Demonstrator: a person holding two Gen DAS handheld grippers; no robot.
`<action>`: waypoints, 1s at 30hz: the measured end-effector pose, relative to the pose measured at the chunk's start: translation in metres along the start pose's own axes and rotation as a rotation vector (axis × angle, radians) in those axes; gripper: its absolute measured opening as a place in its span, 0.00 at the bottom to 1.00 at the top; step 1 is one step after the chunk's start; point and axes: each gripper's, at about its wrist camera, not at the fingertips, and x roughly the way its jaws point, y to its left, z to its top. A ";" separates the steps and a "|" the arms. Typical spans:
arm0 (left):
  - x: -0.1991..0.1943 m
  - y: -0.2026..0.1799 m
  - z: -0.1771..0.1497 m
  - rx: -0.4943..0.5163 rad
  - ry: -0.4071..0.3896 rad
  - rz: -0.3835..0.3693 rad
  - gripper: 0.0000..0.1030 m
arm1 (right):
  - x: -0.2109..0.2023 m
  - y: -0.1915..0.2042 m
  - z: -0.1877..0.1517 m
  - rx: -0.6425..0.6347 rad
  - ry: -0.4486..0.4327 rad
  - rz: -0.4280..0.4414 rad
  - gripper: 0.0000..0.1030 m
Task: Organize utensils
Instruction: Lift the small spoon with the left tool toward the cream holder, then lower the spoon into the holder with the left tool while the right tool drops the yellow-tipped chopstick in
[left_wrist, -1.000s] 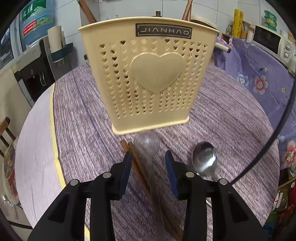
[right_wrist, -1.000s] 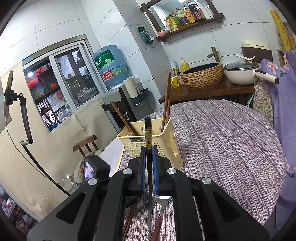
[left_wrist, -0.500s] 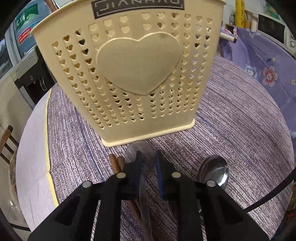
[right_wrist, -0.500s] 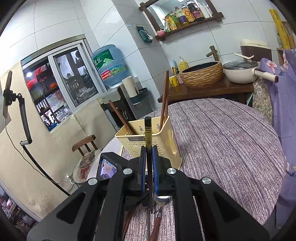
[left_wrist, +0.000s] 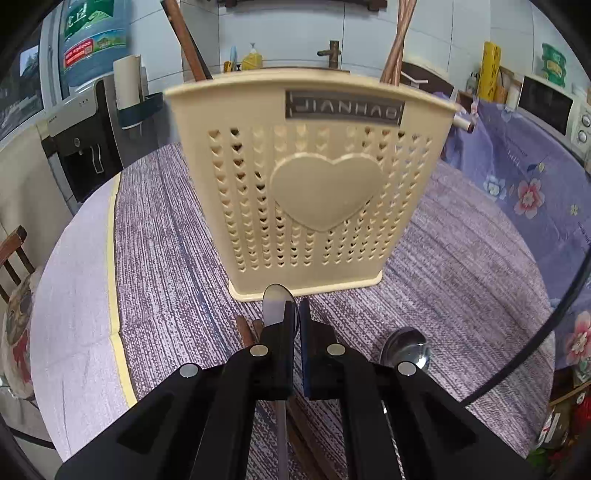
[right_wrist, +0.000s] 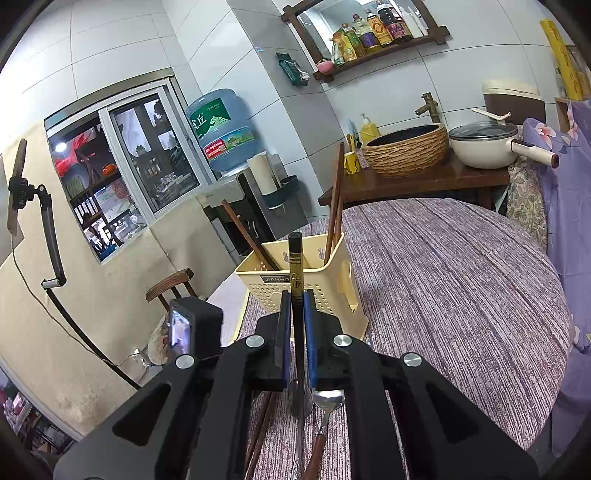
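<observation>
A cream plastic utensil holder (left_wrist: 314, 192) with heart holes stands on the purple tablecloth, with brown chopsticks (left_wrist: 397, 44) sticking out of it. In front of it my left gripper (left_wrist: 294, 314) is closing its jaws on the neck of a metal spoon (left_wrist: 275, 302). The pads press on it and its bowl pokes out past the fingertips. A second spoon (left_wrist: 406, 349) and brown chopsticks (left_wrist: 245, 328) lie on the cloth beside it. My right gripper (right_wrist: 294, 306) is shut on a dark chopstick (right_wrist: 295, 266) with gold marks, held upright before the holder (right_wrist: 340, 295).
The round table (right_wrist: 461, 277) drops off at the left behind a yellow-edged cloth border (left_wrist: 110, 240). A wooden chair (right_wrist: 170, 288) stands to the left. Behind are a water dispenser (right_wrist: 221, 129) and a side counter with a woven bowl (right_wrist: 406, 151) and a pot (right_wrist: 484, 144).
The left jaws have closed from wide open onto the spoon's neck. The left gripper first dipped toward the holder, then drew back up with the spoon. The right gripper kept still.
</observation>
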 end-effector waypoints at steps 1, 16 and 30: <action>-0.004 0.001 0.001 -0.004 -0.009 -0.007 0.04 | 0.000 0.000 0.000 0.000 0.000 0.001 0.08; -0.068 0.013 0.010 -0.053 -0.193 -0.039 0.04 | -0.004 0.014 0.009 -0.036 -0.021 0.037 0.08; -0.117 0.029 0.033 -0.133 -0.339 -0.110 0.04 | -0.007 0.042 0.038 -0.110 -0.059 0.084 0.08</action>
